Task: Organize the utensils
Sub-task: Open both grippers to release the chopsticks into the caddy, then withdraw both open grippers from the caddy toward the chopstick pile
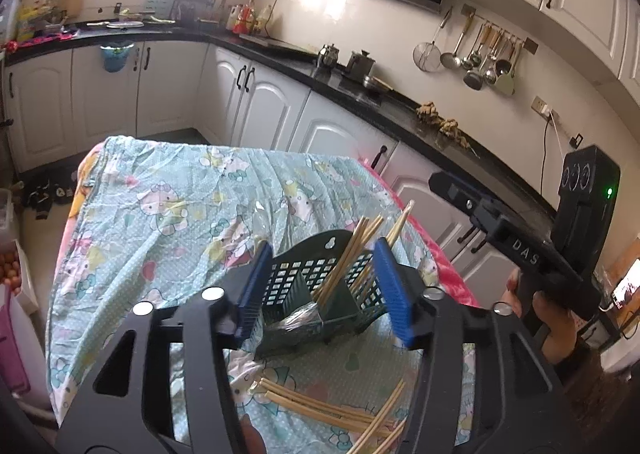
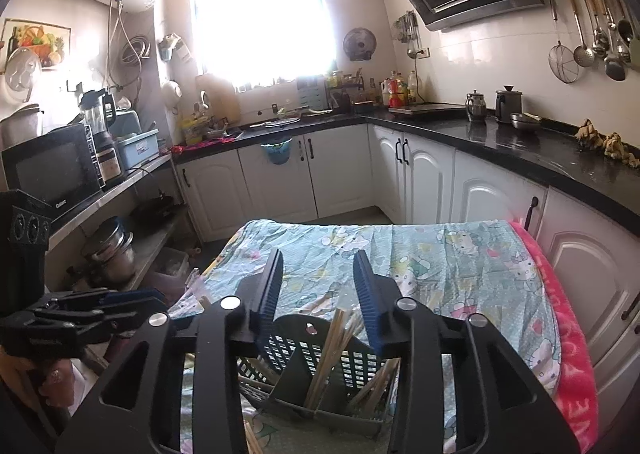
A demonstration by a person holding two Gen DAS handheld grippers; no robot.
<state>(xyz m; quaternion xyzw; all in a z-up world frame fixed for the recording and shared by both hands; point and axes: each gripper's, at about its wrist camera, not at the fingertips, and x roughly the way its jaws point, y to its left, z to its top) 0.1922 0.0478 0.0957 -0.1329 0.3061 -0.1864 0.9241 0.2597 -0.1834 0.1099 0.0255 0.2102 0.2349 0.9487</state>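
Note:
A dark green slotted utensil holder (image 1: 316, 286) stands on the cloth-covered table (image 1: 168, 197); it also shows in the right wrist view (image 2: 320, 370). Several wooden chopsticks (image 1: 352, 258) stand in its right compartment, also seen in the right wrist view (image 2: 328, 354). More loose chopsticks (image 1: 340, 418) lie on the cloth in front of the holder. My left gripper (image 1: 324, 286) is open and empty, its blue pads either side of the holder. My right gripper (image 2: 318, 290) is open and empty, above the holder.
The table's cloth (image 2: 440, 262) has a pink blanket edge (image 2: 568, 334) on the right. Black counters (image 2: 500, 141) and white cabinets (image 1: 256, 105) run behind and to the right. A shelf with a microwave (image 2: 52, 169) and pots stands at the left.

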